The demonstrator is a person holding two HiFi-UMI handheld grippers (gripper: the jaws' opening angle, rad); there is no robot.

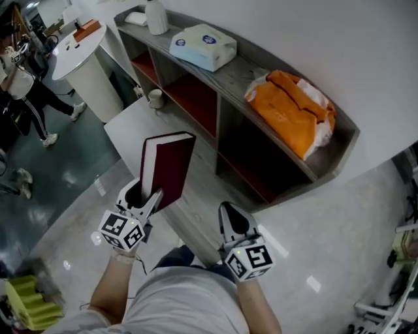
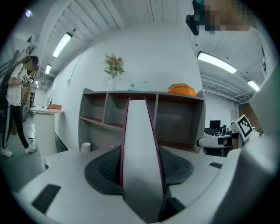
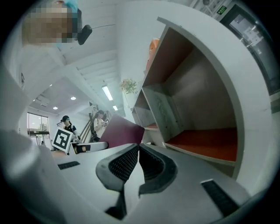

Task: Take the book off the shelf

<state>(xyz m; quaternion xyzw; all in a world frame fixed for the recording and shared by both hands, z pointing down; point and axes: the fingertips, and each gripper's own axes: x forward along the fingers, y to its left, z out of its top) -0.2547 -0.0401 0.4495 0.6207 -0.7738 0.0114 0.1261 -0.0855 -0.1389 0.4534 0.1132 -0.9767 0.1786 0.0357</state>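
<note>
A maroon hardcover book (image 1: 168, 169) stands upright in the air in front of the grey curved shelf (image 1: 230, 79), clear of its compartments. My left gripper (image 1: 149, 197) is shut on the book's lower edge. In the left gripper view the pale page edge of the book (image 2: 140, 140) fills the gap between the dark pads, with the shelf (image 2: 175, 118) behind it. My right gripper (image 1: 230, 212) hangs lower right of the book, shut and empty. In the right gripper view its pads meet (image 3: 139, 151), and the book (image 3: 122, 132) shows to the left.
On the shelf top lie an orange bag (image 1: 292, 107), a tissue pack (image 1: 202, 45) and a white vase (image 1: 155, 16). A white cup (image 1: 155, 98) sits on the floor by the shelf's left end. A round white table (image 1: 81, 49) and a person (image 1: 26, 88) are at far left.
</note>
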